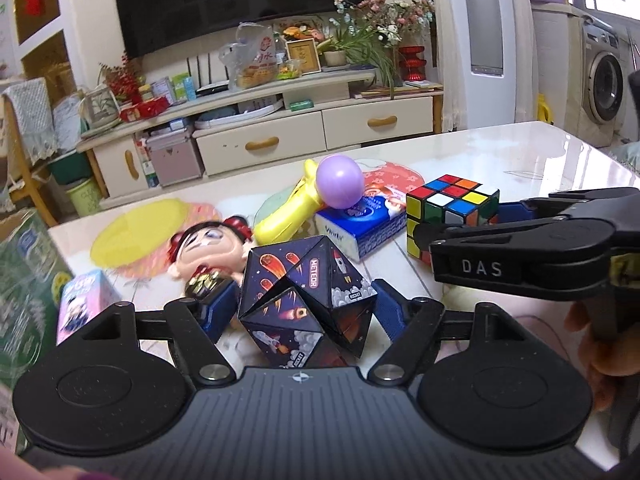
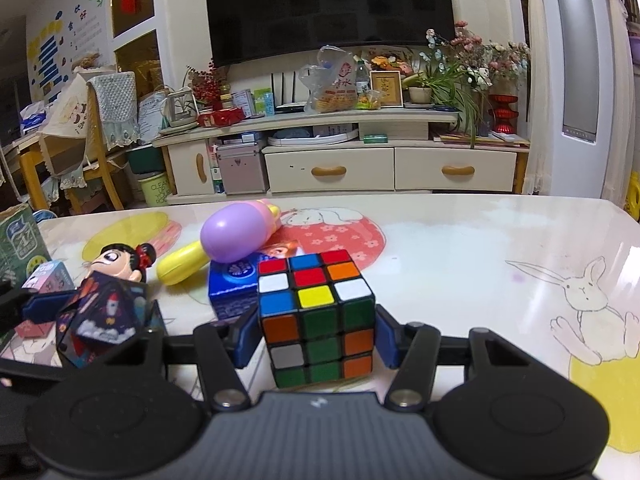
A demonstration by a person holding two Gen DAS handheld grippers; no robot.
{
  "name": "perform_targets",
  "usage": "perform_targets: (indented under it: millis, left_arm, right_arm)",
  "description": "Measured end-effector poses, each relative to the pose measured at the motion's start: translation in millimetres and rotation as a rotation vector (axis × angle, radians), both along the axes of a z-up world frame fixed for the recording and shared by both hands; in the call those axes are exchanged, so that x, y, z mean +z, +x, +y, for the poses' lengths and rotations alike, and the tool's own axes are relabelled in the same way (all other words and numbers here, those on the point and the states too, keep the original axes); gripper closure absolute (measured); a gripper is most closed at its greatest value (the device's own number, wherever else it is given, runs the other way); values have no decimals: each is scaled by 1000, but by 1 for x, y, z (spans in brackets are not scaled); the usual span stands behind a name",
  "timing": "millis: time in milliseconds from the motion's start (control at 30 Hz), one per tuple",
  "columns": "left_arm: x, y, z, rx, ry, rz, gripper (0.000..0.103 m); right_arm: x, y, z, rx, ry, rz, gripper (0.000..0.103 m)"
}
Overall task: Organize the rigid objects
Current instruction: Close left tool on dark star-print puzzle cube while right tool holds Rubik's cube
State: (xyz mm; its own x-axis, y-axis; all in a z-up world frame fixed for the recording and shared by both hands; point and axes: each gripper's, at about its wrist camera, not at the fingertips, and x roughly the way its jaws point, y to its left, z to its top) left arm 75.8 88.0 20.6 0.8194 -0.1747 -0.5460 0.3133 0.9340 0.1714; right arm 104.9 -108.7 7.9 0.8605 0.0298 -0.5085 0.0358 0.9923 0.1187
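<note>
My left gripper point(image 1: 304, 312) is shut on a dark folding space-print puzzle point(image 1: 304, 296), its blue pads pressed against both sides. My right gripper point(image 2: 316, 336) is shut on a Rubik's cube point(image 2: 316, 312), which also shows in the left wrist view point(image 1: 452, 212) with the right gripper's black body point(image 1: 532, 252) beside it. The space-print puzzle shows at the left of the right wrist view point(image 2: 100, 320). Both objects are low over the glossy white table point(image 2: 460, 264).
A doll with black hair point(image 1: 204, 252), a yellow toy with a purple ball point(image 1: 320, 196), a blue tissue pack point(image 1: 360, 224) and a small pink box point(image 1: 80, 304) lie on the table. A green carton point(image 1: 24, 292) stands at the left edge. A TV cabinet stands behind.
</note>
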Motion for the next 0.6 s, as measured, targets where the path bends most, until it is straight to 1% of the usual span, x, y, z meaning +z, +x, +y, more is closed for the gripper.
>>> perform_targets:
  millis: [133, 367, 467, 600]
  left_arm:
    - [1, -10, 3, 14, 10, 24, 12]
    - [4, -24, 12, 28, -7, 62, 12]
    - [6, -30, 17, 28, -19, 60, 12]
    - [8, -35, 25, 34, -32, 59, 12]
  right_arm:
    - [0, -8, 6, 18, -20, -3, 47]
    - [0, -25, 14, 47, -62, -4, 47]
    - [0, -33, 16, 57, -71, 0, 47]
    - [0, -46, 22, 43, -86, 7, 48]
